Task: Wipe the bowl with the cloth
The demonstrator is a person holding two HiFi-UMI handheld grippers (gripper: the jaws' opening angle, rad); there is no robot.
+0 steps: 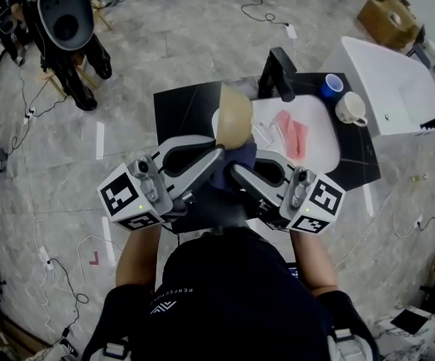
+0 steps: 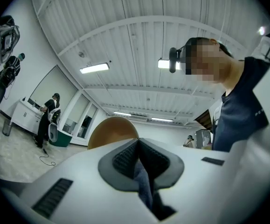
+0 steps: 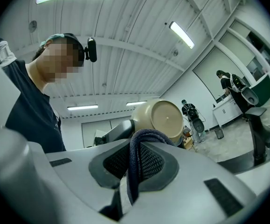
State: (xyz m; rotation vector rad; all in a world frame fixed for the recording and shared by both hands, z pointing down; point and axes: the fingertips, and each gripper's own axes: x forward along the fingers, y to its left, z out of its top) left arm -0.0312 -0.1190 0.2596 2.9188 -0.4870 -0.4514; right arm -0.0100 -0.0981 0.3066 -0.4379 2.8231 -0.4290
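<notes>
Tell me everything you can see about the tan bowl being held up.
The tan round bowl looks like matte plastic, with a flat circular base. It is held in the air, tipped on its side, base toward the right hand-held gripper. The left hand-held gripper, shut, meets its lower rim and seems to carry it. The dark blue cloth bunches beneath it; contact is unclear.

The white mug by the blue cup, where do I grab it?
Probably its handle, coming from the lower right in the head view: the white mug stands upright and the loop sticks out that way, away from the blue cup.
</notes>
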